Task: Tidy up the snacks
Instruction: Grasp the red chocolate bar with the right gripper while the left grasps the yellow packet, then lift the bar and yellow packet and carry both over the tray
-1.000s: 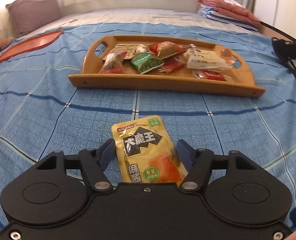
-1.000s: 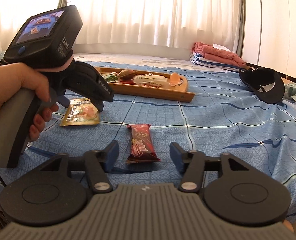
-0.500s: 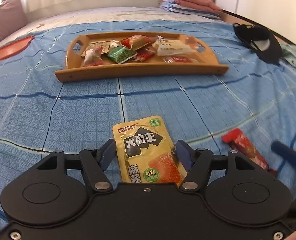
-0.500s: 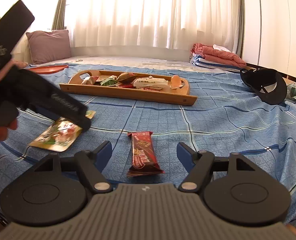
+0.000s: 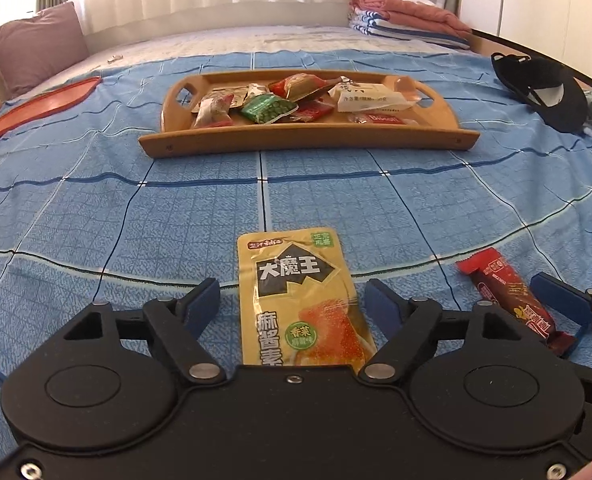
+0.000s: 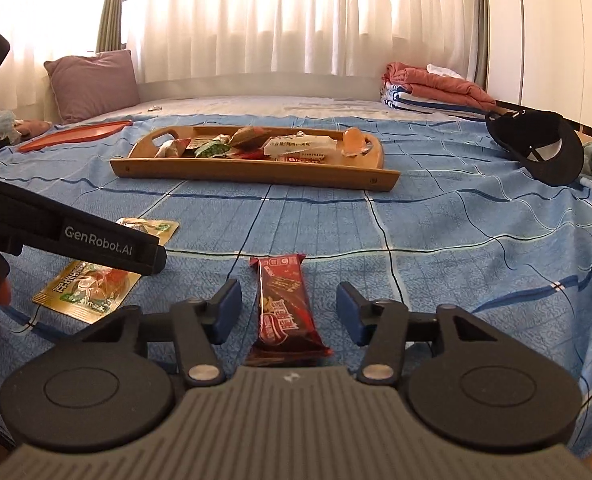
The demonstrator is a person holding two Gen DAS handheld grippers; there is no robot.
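Note:
A yellow snack pouch point(image 5: 300, 300) lies flat on the blue bedspread between the fingers of my left gripper point(image 5: 293, 300), which is open around it without touching. A dark red snack bar point(image 6: 283, 308) lies between the fingers of my right gripper point(image 6: 287, 308), also open. The bar also shows in the left wrist view point(image 5: 508, 296), and the pouch in the right wrist view point(image 6: 91, 284), partly under the left gripper's body. A wooden tray point(image 5: 308, 140) with several snack packets stands farther back; it also shows in the right wrist view point(image 6: 255, 172).
A black cap point(image 5: 544, 88) lies at the right. Folded towels point(image 5: 408, 20) are stacked at the back right. A red flat tray point(image 5: 35, 108) lies at the left, and a mauve pillow point(image 5: 35, 44) sits behind it.
The left gripper has opened wider around the yellow pouch and swung to face the tray squarely. The right gripper has moved closer over the red bar. Neither snack has moved.

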